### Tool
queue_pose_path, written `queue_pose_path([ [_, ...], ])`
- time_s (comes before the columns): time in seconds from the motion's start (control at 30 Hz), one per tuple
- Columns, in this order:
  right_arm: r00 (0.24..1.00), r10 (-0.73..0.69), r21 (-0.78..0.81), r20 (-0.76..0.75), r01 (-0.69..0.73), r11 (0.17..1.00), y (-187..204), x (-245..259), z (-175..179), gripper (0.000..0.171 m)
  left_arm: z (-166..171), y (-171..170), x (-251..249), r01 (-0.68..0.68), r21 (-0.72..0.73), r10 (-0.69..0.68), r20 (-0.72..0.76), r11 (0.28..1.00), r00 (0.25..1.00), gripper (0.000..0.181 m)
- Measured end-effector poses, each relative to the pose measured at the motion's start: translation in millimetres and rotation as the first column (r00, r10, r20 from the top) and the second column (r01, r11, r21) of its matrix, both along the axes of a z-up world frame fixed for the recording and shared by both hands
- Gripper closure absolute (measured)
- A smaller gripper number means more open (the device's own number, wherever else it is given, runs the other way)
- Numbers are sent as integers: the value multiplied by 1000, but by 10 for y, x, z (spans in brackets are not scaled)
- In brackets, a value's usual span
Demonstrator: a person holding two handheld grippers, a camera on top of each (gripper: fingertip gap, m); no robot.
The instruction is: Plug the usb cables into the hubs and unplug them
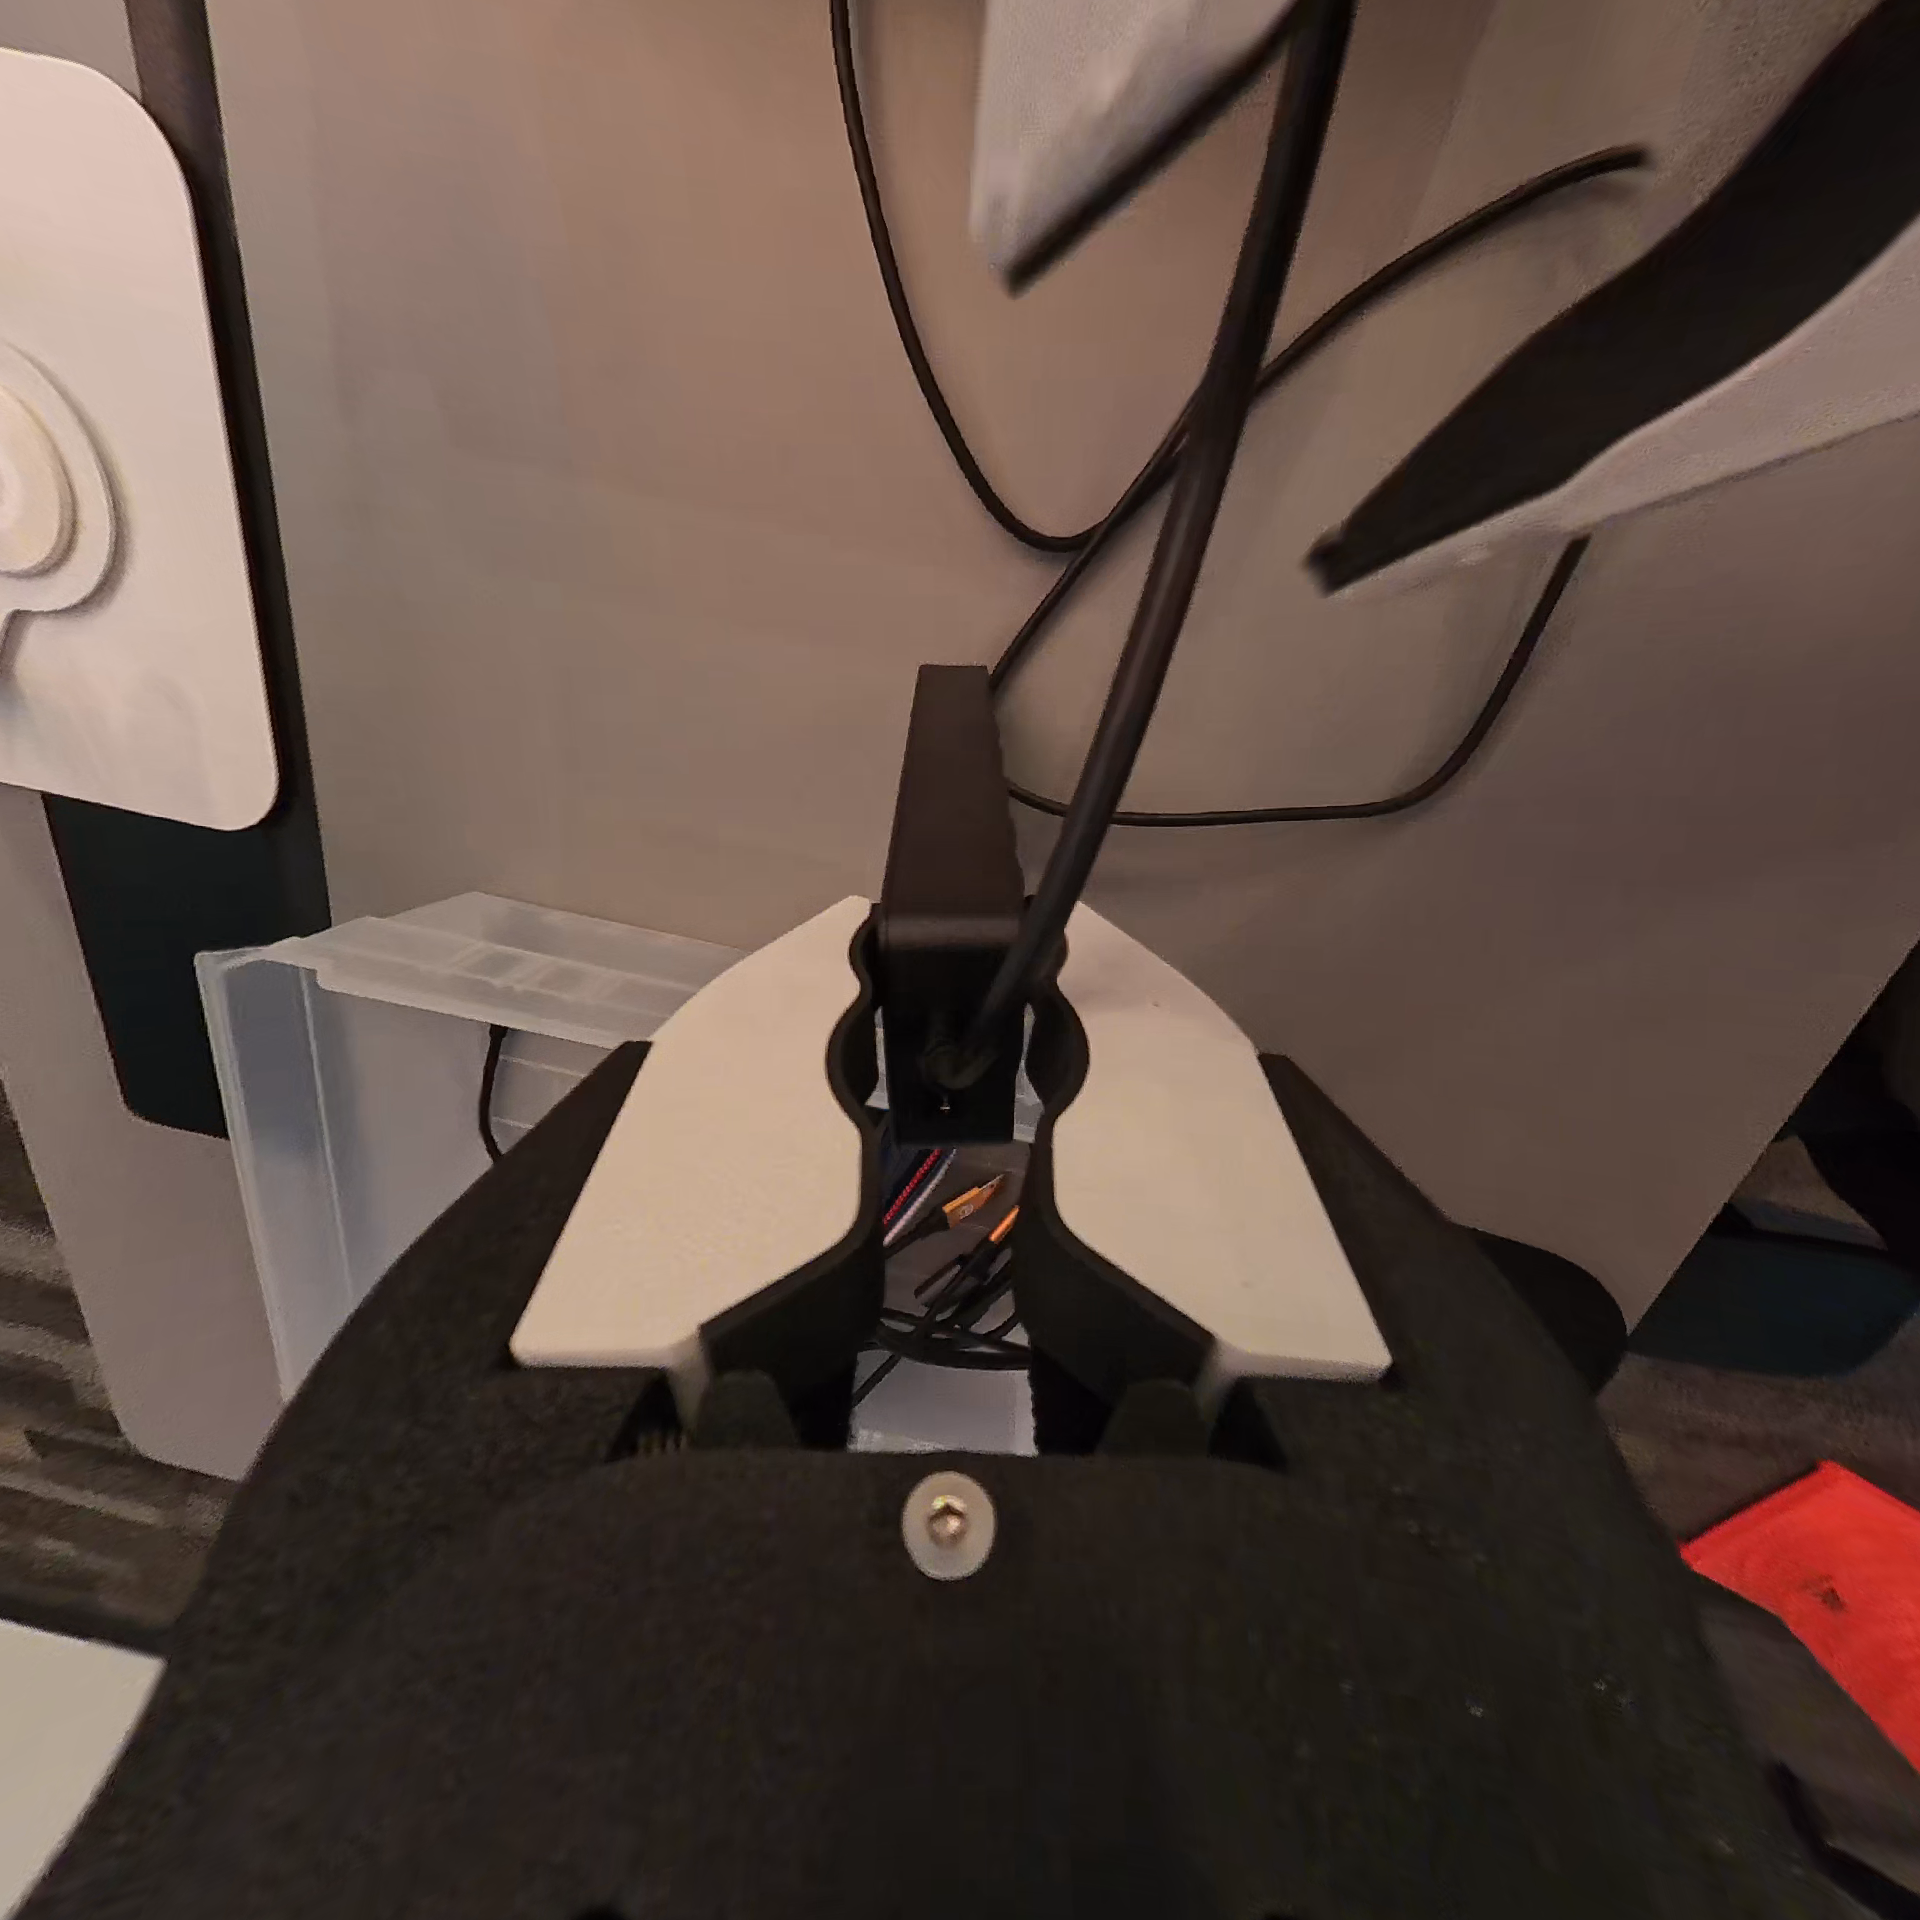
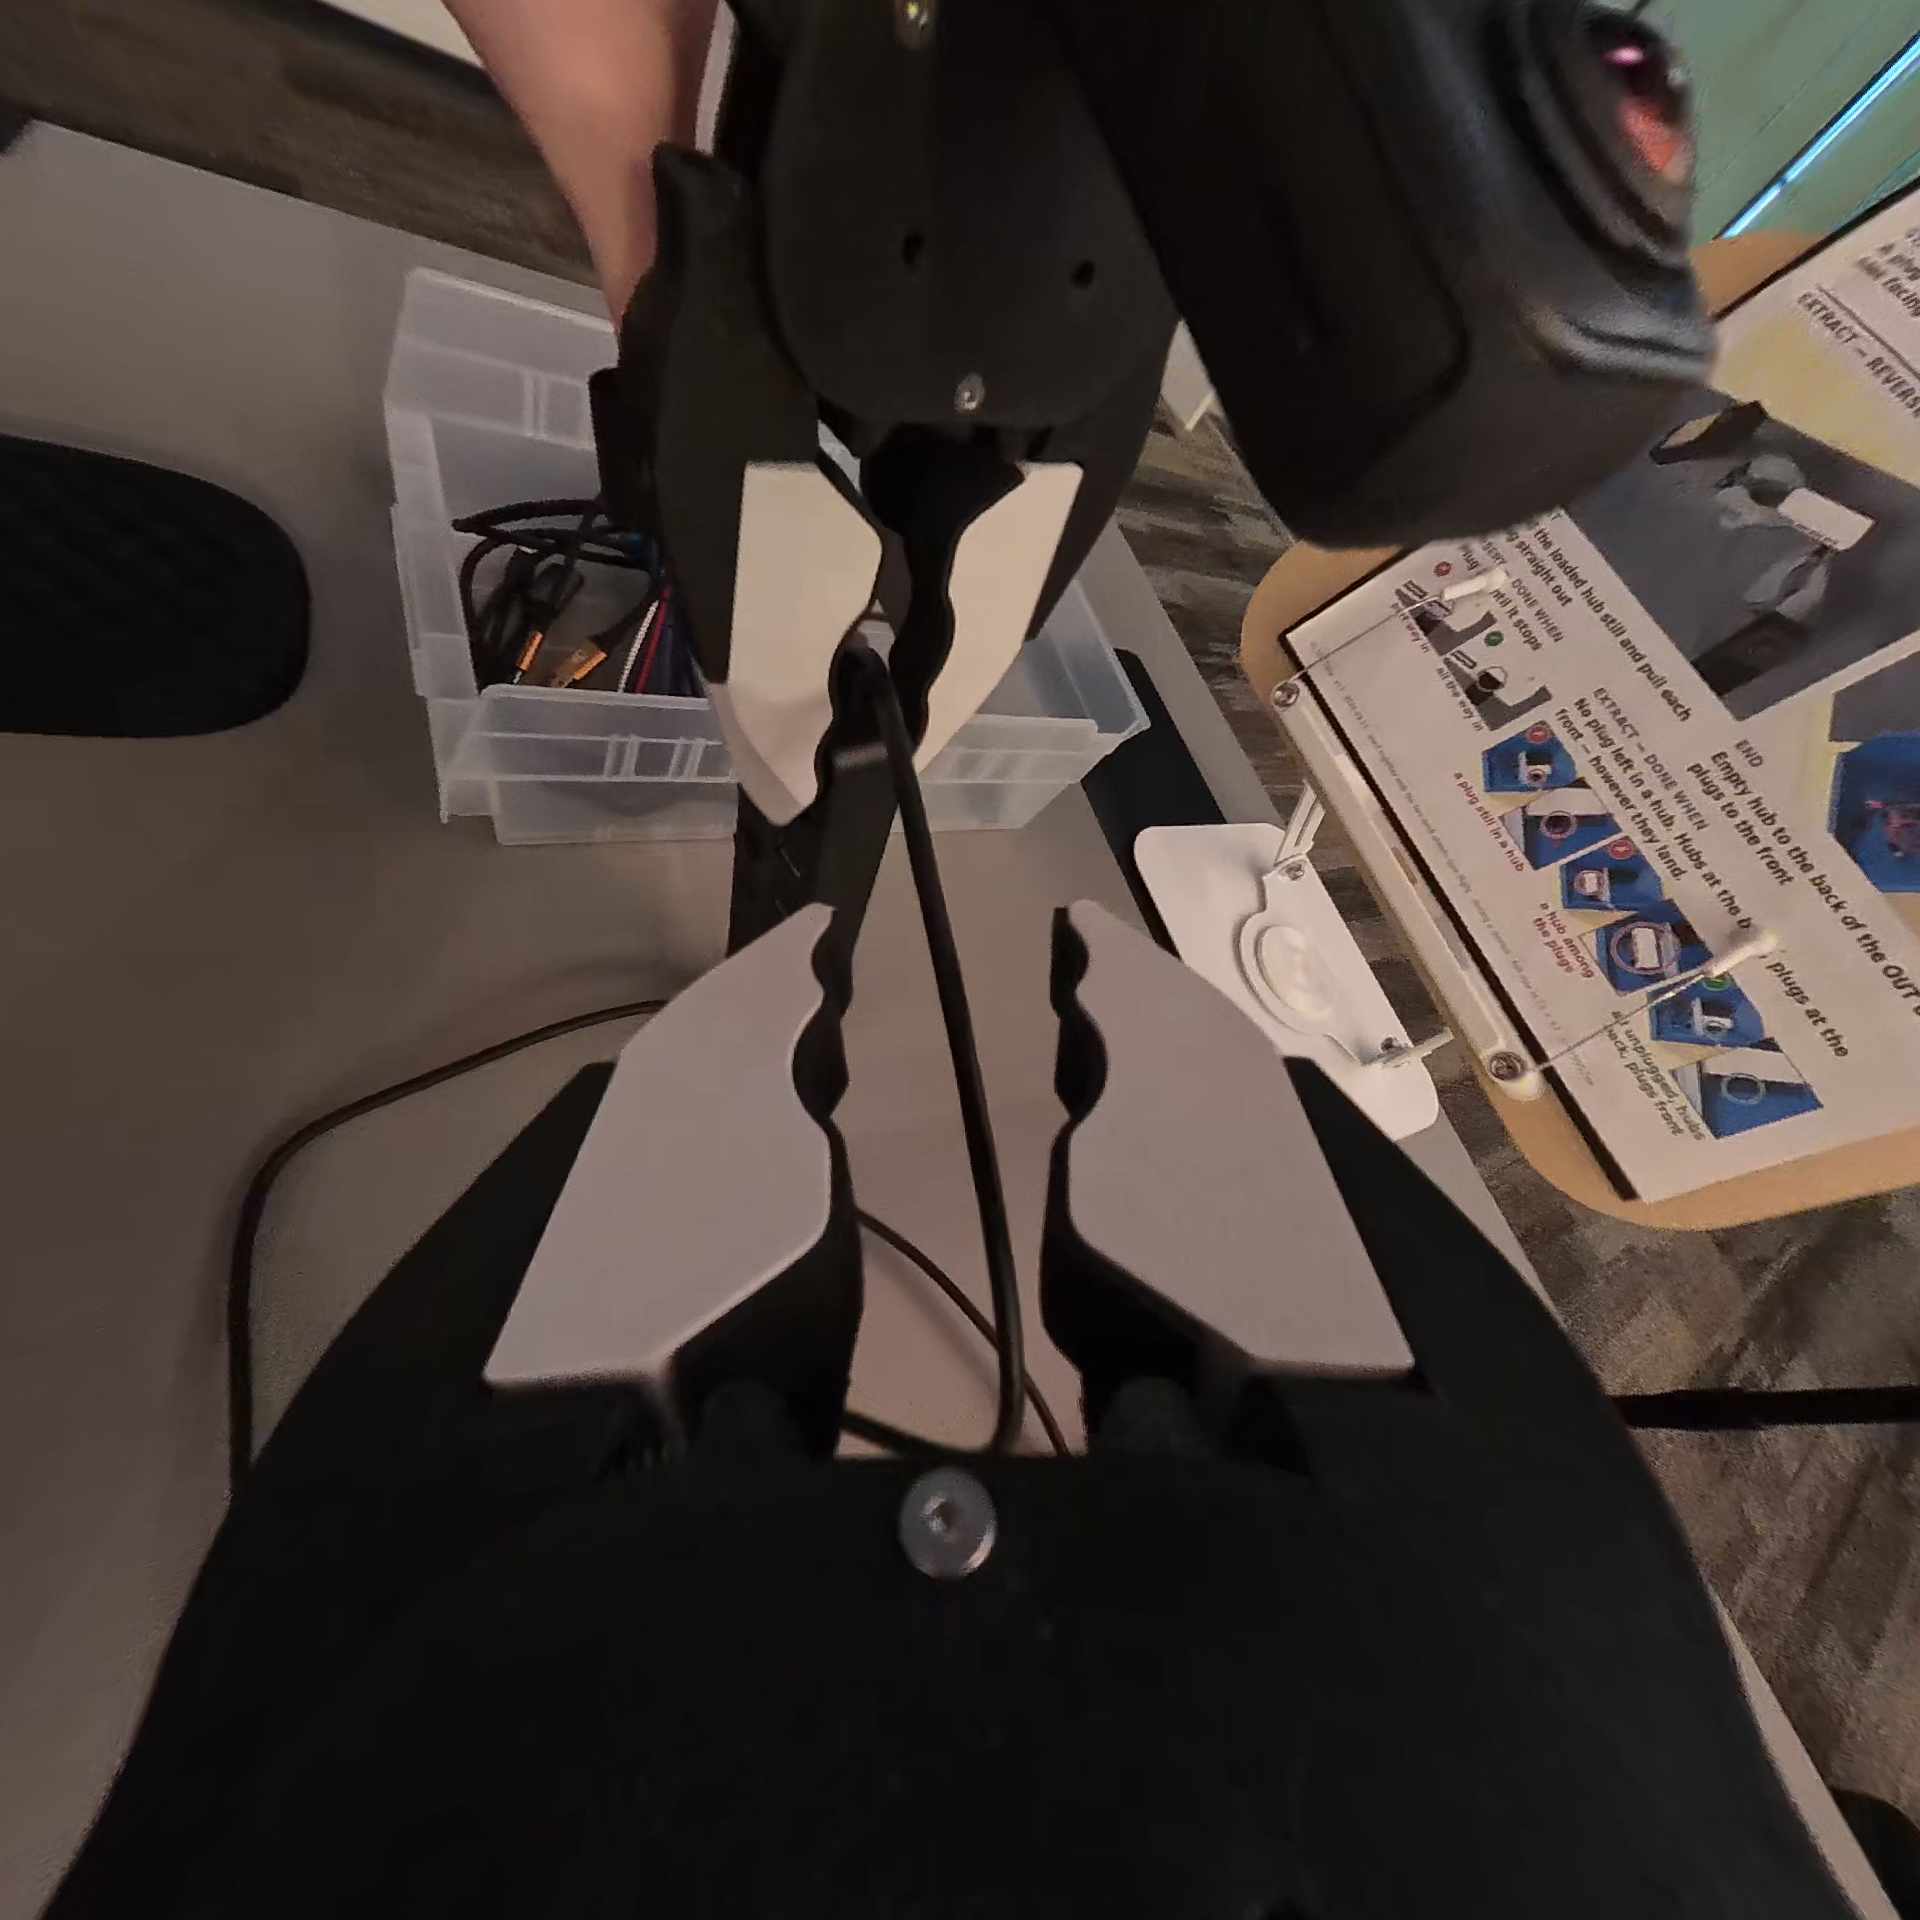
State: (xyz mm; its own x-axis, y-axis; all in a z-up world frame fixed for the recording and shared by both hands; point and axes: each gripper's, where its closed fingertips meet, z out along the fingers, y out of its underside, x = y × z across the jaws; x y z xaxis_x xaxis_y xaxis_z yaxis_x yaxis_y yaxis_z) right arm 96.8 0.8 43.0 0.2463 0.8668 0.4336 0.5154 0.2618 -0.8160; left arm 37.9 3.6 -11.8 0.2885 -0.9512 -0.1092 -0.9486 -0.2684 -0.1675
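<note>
At nine o'clock in our right wrist view sits a clear plastic bin [image 2: 582,727] on the grey desk [image 2: 260,883], loose cables [image 2: 561,613] heaped inside. At twelve o'clock our left tool [image 2: 883,665] comes down from above, clamped on a slim black hub [image 2: 847,821]; the left wrist view shows the same hub [image 1: 945,904] pinched between its white fingers [image 1: 727,1122]. The hub's black cable [image 2: 956,1039] runs toward six o'clock, passing between the fingers of our right tool [image 2: 940,935], which stand wide apart, touching nothing. At three o'clock lies a printed instruction sheet [image 2: 1621,831] on a wooden board.
</note>
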Motion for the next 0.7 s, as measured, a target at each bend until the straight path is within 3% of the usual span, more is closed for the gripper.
queue_pose_path([
  [0.1,1000,-18,-40,8,18,999,65,-70,-87,143,-30,10,46,21,-1,-21,-21,1000,1000,156],
  [0.13,1000,-16,-40,3,16,999,76,-82,-96,162,-38,16,61,24,-2,-24,-23,1000,999,156],
  [0.43,1000,-26,-14,2,26,1000,108,-89,-150,166,-76,100,93,36,-4,-36,5,999,999,156],
  [0.7,998,-63,-11,19,63,998,193,-17,-177,167,-126,195,95,28,79,-33,61,997,998,153],
])
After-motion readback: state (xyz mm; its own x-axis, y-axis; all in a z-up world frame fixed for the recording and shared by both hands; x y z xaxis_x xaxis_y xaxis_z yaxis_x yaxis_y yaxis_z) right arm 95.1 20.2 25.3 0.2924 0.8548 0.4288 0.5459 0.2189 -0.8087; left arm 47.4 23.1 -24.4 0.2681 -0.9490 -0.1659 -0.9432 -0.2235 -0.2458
